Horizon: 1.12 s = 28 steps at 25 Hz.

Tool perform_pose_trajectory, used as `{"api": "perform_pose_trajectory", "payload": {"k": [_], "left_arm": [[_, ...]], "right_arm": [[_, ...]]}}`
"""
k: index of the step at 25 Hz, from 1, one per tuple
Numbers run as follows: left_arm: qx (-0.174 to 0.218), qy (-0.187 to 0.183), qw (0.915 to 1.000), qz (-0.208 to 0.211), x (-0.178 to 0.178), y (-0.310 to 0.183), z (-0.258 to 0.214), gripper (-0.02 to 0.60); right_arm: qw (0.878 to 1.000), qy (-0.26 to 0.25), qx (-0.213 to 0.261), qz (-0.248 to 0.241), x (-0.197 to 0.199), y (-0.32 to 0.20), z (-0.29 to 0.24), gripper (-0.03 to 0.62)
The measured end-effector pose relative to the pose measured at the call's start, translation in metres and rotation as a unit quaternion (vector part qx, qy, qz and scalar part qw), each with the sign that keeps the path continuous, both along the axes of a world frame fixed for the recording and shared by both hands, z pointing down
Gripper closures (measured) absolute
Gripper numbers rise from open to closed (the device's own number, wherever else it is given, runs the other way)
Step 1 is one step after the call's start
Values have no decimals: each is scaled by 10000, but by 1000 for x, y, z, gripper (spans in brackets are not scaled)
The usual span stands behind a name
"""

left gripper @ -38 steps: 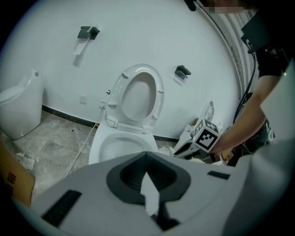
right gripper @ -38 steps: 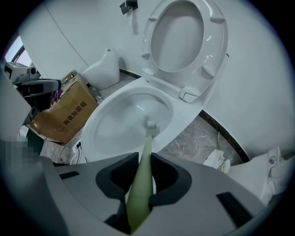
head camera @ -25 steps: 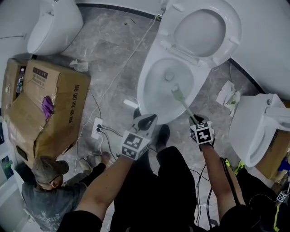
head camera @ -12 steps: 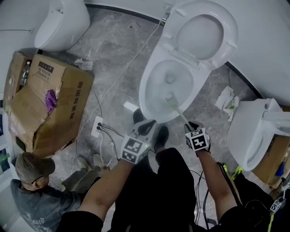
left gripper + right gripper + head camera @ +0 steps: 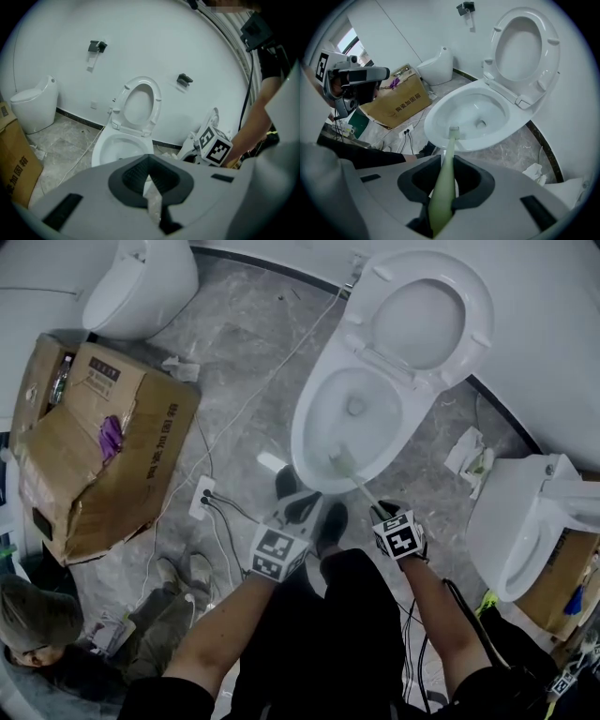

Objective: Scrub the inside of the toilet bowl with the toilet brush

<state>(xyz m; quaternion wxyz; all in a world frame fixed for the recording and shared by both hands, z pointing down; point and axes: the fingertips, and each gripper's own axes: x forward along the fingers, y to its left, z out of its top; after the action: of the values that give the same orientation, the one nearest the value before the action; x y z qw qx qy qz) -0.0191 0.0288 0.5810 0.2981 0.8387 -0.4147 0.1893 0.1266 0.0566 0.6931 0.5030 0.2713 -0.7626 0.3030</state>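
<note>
"Grey marbled floor (image 5: 234,343), white wall (image 5: 140,42) curving round behind. What stands there?"

"Biggest is the toilet (image 5: 305,427), its lid (image 5: 427,310) tipped up against the wall. A second toilet (image 5: 141,282) stands far left, and a third toilet (image 5: 511,531) is close by on the right."

"And the brown thing?"

"That's a cardboard box (image 5: 103,465) with its flaps open, left of the toilet and well apart from it. A person (image 5: 37,634) crouches by its lower corner. A power strip (image 5: 202,502) lies on the floor between box and toilet, with cables plugged in."

"The tools?"

"Both are held in front of the bowl. The left tool (image 5: 302,504) hangs outside the rim, its jaws drawn together with nothing between them. The right tool (image 5: 380,514) is clenched on the brush (image 5: 356,482) — the pale green handle runs up between its jaws."

"Where's the brush head?"

"Inside the bowl on the near side, just under the front rim — well short of the drain hole (image 5: 354,407). I cannot tell whether the bristles press on the porcelain."
</note>
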Motion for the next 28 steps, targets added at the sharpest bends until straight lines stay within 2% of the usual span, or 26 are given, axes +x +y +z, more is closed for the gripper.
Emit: {"api": "perform_pose_trajectory", "payload": {"k": [16,25,28], "left_arm": [[33,-54,9993,-375,-23,8,-2,574],[38,-73,9989,-466,-32,0,-4,574],[44,-64,9988,-493,-34,-4,-4,574]], "right_arm": [[9985,-164,-109,-519,-37,8,-1,502],[9960,-345,77,-819,-64,-9,-3,502],[9968,-241,-1,-767,-63,-13,0,502]]}}
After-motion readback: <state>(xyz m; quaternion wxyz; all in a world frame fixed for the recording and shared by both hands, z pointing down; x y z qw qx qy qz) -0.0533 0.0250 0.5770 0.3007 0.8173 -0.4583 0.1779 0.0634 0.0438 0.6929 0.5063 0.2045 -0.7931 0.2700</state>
